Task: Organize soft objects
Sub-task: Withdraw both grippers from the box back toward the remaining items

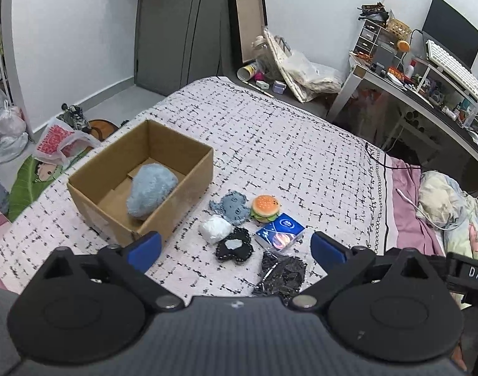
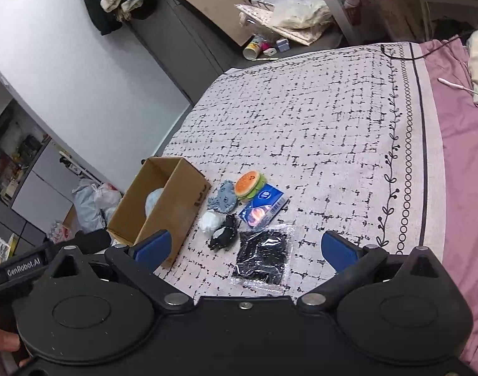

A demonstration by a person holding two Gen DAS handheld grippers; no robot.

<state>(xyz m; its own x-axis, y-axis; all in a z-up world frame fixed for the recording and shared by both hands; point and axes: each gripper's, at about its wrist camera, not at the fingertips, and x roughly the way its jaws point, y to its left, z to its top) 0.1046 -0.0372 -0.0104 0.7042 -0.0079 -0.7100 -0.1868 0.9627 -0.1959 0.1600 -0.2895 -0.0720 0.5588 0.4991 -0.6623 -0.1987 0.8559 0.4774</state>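
An open cardboard box point(image 1: 113, 172) point(image 2: 173, 200) stands on the bed and holds a light blue plush point(image 1: 151, 189) point(image 2: 153, 202). Right of it lie a grey-blue octopus plush point(image 1: 232, 208) point(image 2: 223, 200), a burger toy point(image 1: 265, 208) point(image 2: 249, 183), a white soft ball point(image 1: 214, 231) point(image 2: 210, 221), a black felt piece point(image 1: 234, 246) point(image 2: 223, 235), a blue tissue pack point(image 1: 279, 231) point(image 2: 262, 208) and a clear bag of black bits point(image 1: 281, 274) point(image 2: 262, 253). My left gripper point(image 1: 235, 249) is open and empty above these. My right gripper point(image 2: 243, 249) is open and empty, above the bag.
The bed has a white black-patterned cover point(image 1: 285, 131) point(image 2: 317, 125) and a pink sheet point(image 2: 458, 172) at the right. A desk with monitor and keyboard point(image 1: 442, 62) stands at the right. Bags point(image 1: 60, 141) lie on the floor left of the bed.
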